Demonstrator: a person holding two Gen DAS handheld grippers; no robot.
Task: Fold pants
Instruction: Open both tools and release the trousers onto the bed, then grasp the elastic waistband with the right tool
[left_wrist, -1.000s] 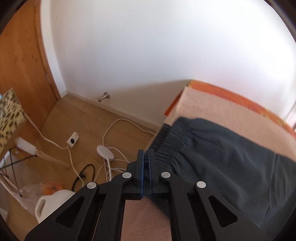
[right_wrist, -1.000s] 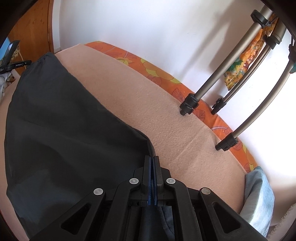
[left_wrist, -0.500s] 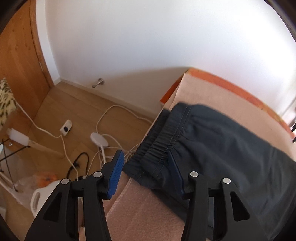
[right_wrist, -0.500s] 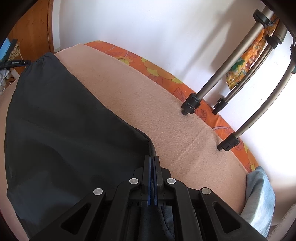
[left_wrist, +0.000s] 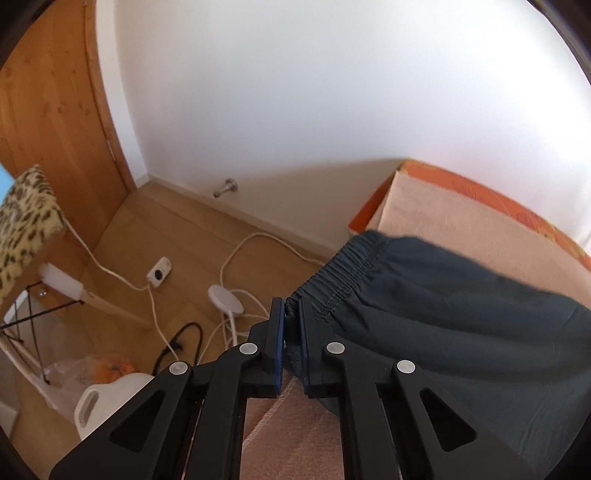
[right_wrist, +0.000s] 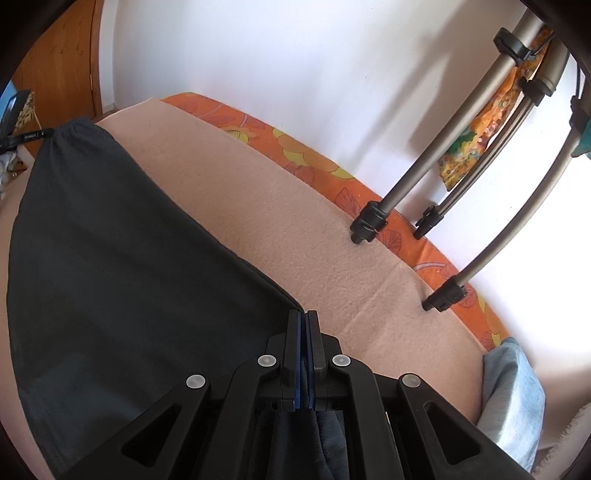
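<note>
Dark grey pants lie spread on a bed covered by a beige blanket. Their elastic waistband is at the bed's left end. My left gripper is shut on the near corner of the waistband. In the right wrist view the pants stretch away to the left. My right gripper is shut on the leg end of the pants, with cloth hanging down between the fingers.
Three tripod legs stand on the blanket near the wall, right of the pants. A light blue garment lies at the bed's right end. Cables, a socket and a white basket lie on the wooden floor.
My left gripper closed again on the waistband corner after it had let go and opened half a second ago. The right gripper stayed shut on the leg end and barely moved.
</note>
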